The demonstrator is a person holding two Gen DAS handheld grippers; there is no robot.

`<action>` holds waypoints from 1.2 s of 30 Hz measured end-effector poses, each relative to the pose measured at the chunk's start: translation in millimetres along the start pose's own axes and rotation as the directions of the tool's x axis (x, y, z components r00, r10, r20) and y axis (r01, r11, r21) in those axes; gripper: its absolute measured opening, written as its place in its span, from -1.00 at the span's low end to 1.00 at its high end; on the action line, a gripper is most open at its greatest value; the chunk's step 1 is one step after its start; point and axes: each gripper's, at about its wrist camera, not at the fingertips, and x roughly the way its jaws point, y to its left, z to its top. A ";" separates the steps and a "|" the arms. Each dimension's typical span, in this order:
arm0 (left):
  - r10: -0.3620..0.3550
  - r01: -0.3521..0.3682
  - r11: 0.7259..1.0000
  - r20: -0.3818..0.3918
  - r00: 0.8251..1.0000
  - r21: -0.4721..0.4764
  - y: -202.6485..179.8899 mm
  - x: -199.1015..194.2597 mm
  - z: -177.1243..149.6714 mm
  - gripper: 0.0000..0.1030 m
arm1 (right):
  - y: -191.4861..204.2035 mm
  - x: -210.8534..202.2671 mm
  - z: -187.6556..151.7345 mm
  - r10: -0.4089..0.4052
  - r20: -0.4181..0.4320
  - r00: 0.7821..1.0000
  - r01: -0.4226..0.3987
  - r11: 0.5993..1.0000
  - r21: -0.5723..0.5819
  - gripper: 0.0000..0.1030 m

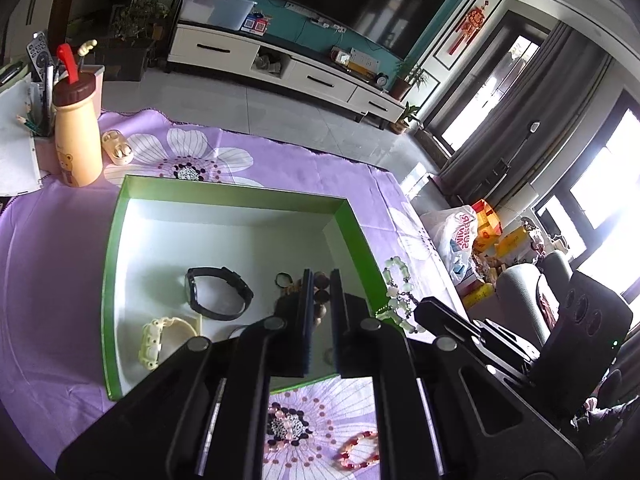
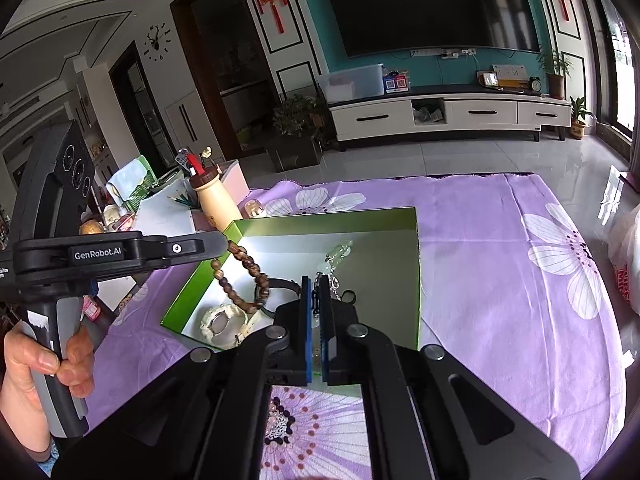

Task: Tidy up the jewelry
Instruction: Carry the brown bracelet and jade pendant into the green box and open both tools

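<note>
Left gripper (image 1: 320, 300): jaws clenched on the wooden bead bracelet (image 2: 244, 276), held dangling over the green box (image 1: 240, 196). Right gripper (image 2: 316, 304): jaws clenched on the jade bead bracelet (image 2: 336, 258), also above the box.

Risks: 2 strands are held close together, so tangling is likely on release. The wooden loop could snag the black watch (image 1: 218, 294) or cream watch (image 1: 160, 336) just below the jaws. A red bead bracelet (image 1: 358, 450) is left behind the left jaws on the desk.

Surface: purple floral cloth (image 2: 500, 240), slippery-looking. Room: living room, TV (image 2: 432, 4), white cabinet (image 2: 448, 114).
</note>
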 end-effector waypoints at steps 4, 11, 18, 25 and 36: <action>0.006 -0.006 1.000 -0.029 1.000 -0.001 -1.4 20.6 2.3 -0.85 | -6.0 10.6 3.6 -0.012 -0.016 1.000 0.012 1.000 0.004 -0.95; 0.030 -0.029 0.999 -0.080 0.996 0.021 -7.4 53.7 2.3 -0.85 | -14.7 24.6 3.0 -0.022 -0.039 0.999 0.022 1.000 0.004 -0.95; 0.047 -0.044 0.999 -0.125 0.991 0.025 -6.6 77.0 0.1 -0.85 | -23.4 40.9 -0.5 -0.032 -0.069 0.997 0.032 0.999 0.008 -0.95; 0.082 -0.076 0.996 -0.161 0.984 0.044 -7.2 95.5 -1.6 -0.85 | -31.2 51.7 -3.6 -0.043 -0.089 0.995 0.044 0.999 0.012 -0.95; 0.136 -0.127 0.990 -0.174 0.975 0.065 -1.8 109.5 1.6 -0.85 | -32.0 64.7 -10.4 -0.046 -0.119 0.992 0.047 0.999 0.004 -0.95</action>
